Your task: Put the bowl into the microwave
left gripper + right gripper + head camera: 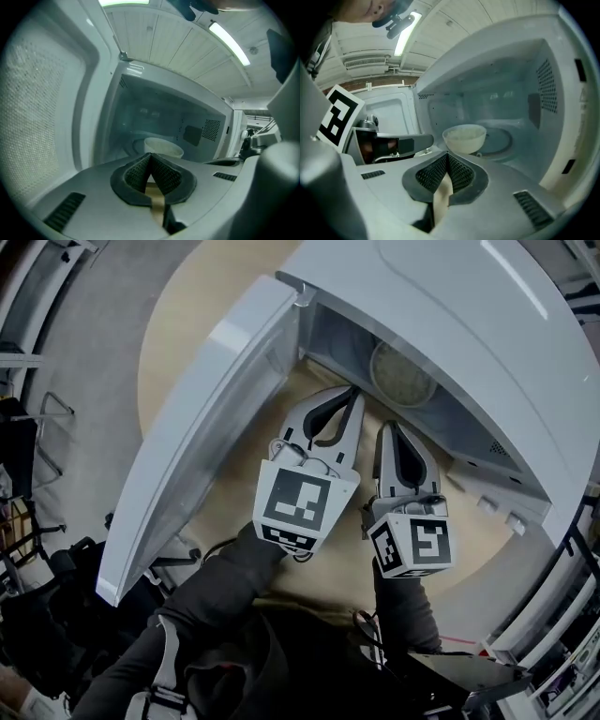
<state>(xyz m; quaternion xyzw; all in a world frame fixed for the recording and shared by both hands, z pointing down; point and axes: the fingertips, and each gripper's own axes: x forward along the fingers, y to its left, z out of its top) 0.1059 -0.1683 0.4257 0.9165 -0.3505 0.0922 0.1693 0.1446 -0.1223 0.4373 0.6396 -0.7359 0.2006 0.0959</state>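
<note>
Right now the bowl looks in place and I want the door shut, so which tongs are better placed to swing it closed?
Left, probably. The left tongs sit closed and empty right beside the open door, which hangs on that side; the right tongs are farther from it.

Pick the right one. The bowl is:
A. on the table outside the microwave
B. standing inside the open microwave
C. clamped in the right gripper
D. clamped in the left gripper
B: the bowl stands in the cavity of the microwave, beyond the left gripper and the right gripper, both shut and empty.
</note>
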